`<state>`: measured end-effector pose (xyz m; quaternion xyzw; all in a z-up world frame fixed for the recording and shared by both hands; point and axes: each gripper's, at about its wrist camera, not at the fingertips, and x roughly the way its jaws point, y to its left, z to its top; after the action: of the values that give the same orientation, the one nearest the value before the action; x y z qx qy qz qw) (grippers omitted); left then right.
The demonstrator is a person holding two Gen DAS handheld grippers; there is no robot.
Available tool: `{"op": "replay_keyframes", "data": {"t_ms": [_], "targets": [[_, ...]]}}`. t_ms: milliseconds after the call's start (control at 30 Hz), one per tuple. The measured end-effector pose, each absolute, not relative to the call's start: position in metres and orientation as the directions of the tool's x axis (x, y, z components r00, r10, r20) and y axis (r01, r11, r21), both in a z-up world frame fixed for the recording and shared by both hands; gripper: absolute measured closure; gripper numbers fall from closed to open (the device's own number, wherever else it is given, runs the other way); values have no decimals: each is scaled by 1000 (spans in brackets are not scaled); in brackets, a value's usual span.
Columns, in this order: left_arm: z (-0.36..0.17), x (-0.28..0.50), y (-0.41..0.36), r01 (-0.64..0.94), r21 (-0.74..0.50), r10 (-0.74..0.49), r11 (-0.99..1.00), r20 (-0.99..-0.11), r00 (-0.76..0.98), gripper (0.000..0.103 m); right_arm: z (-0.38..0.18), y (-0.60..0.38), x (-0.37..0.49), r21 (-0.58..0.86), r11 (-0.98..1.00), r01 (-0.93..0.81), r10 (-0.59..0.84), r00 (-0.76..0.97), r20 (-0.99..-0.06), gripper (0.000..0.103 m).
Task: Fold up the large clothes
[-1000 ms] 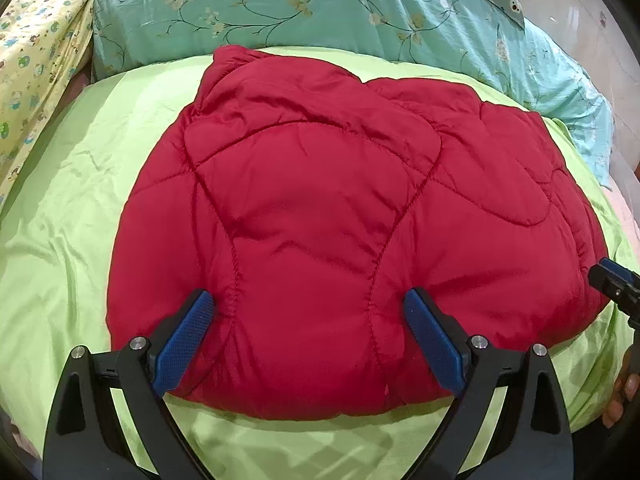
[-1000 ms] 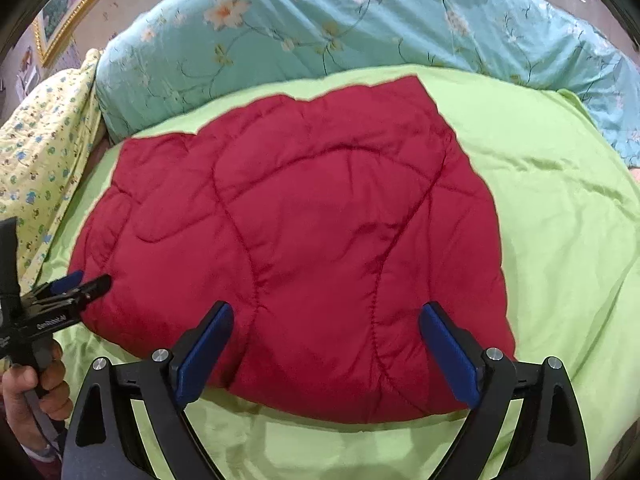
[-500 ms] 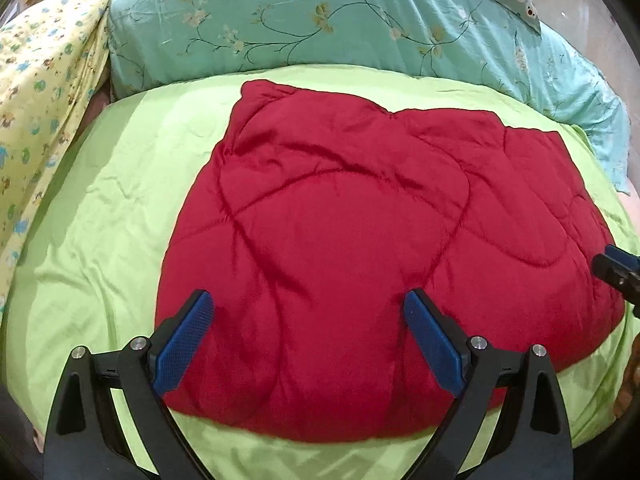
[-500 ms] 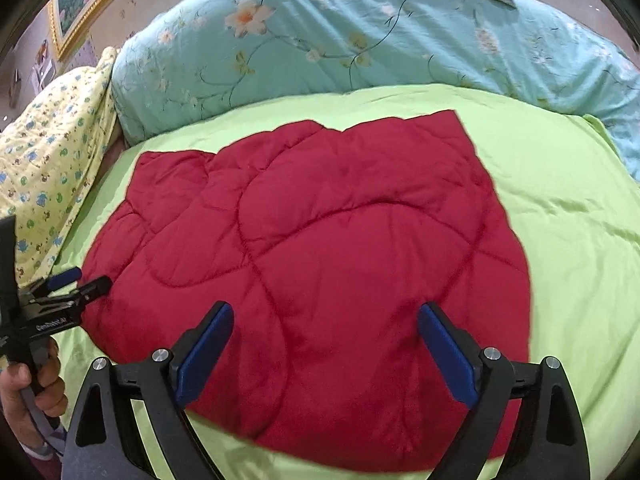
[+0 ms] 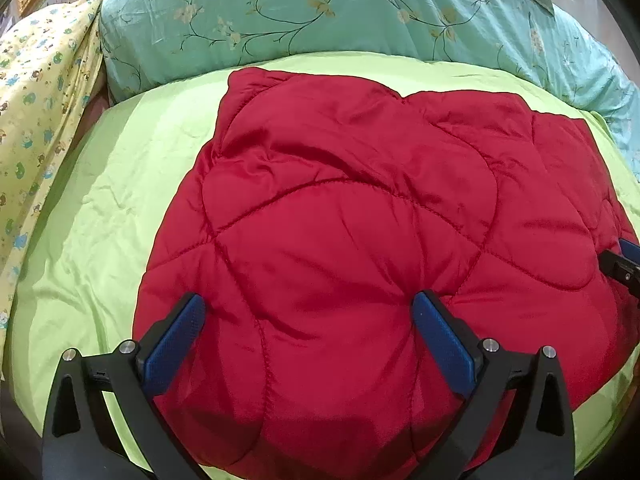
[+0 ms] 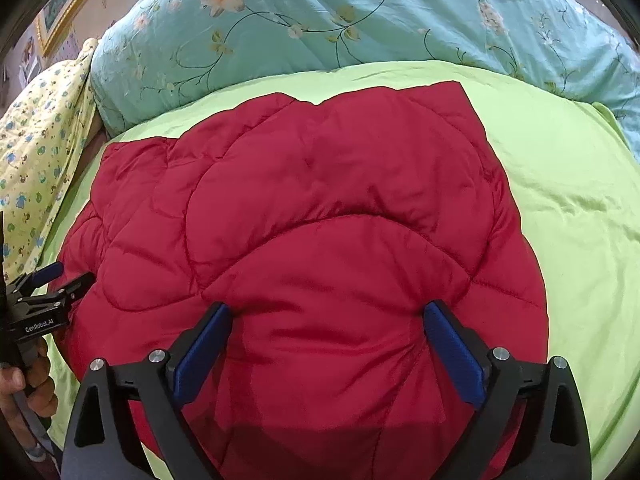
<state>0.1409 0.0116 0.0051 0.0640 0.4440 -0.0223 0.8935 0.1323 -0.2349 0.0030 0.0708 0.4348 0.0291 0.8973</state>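
A red quilted padded garment (image 5: 360, 240) lies folded into a thick pad on the green bedspread (image 5: 100, 220). My left gripper (image 5: 308, 300) hangs over the garment's near left part, its jaws opening wide; the red padding bulges up between the blue pads (image 5: 176, 340) without being pinched. In the right wrist view the left gripper (image 6: 60, 280) shows at the garment's left edge. My right gripper (image 6: 326, 308) stands open over the near right part of the garment (image 6: 320, 220), its fingertips denting the fabric. Its tip (image 5: 624, 256) shows at the right edge of the left wrist view.
A teal floral duvet (image 6: 360, 20) is bunched along the far side of the bed. A yellow patterned sheet (image 5: 32, 100) hangs at the left. A person's hand (image 6: 24, 384) holds the left gripper's handle. Bare green bedspread (image 6: 580, 200) lies right of the garment.
The garment has slid lower in both views, so both pairs of fingers now reach farther onto it. In the left wrist view it has also shifted right. Both grippers stayed open.
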Motion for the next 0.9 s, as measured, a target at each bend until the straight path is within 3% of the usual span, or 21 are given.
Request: {"op": "replay_keyframes", "data": {"t_ms": [467, 667, 900], "targets": [[3, 138, 11, 89, 107, 30, 990, -787, 616, 0, 35, -231, 110, 176, 984, 13, 118, 692, -712, 7], [3, 138, 12, 93, 108, 28, 990, -786, 618, 0, 14, -220, 131, 86, 996, 12, 60, 628, -776, 5], [3, 137, 12, 90, 111, 32, 990, -782, 622, 0, 6, -225, 132, 80, 996, 31, 43, 633, -773, 4]]}}
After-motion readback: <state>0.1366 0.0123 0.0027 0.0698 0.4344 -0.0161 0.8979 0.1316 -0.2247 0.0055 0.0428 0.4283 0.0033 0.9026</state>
